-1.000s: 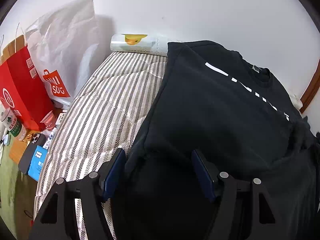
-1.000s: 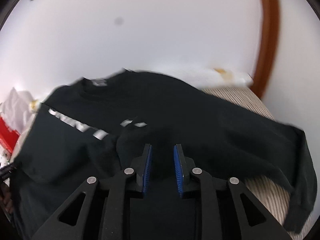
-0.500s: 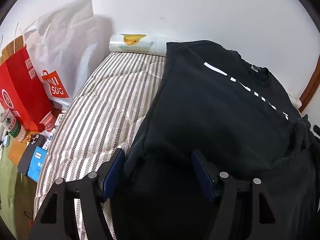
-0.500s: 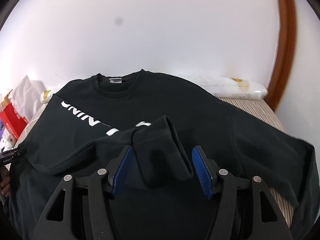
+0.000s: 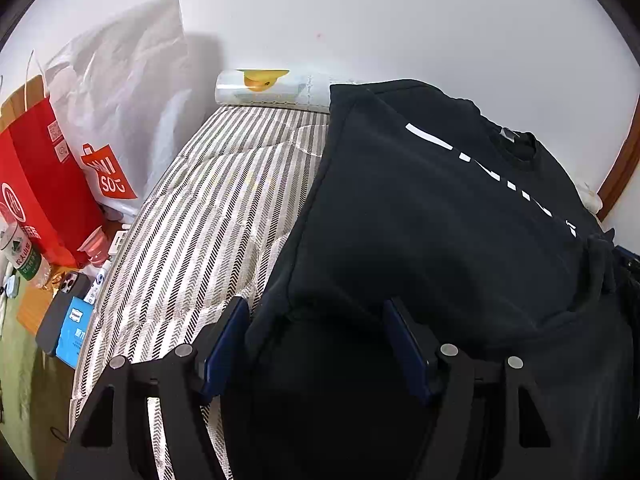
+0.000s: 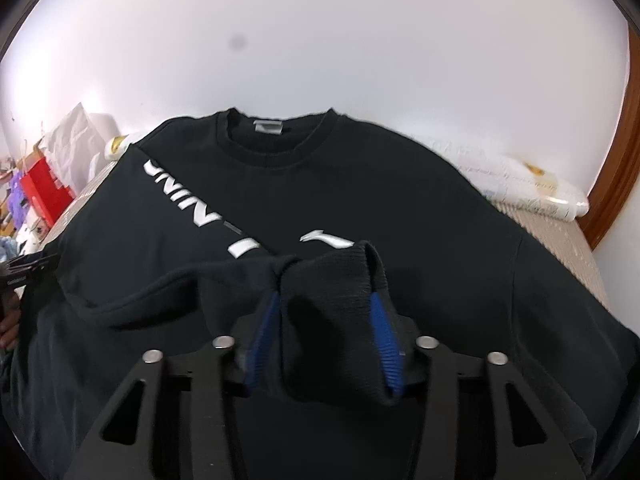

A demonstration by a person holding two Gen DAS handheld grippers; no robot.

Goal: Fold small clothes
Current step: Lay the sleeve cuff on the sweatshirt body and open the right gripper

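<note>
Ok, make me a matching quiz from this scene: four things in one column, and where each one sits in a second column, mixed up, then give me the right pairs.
Things:
1. sleeve cuff
2. white neck label
3. red paper bag
4. smartphone

Places:
A. on the floor beside the striped mattress
B. between the open jaws of the right gripper
C. inside the collar of the black sweatshirt
D. standing next to the white shopping bag

Pairs: 1-B, 2-C, 3-D, 4-A
</note>
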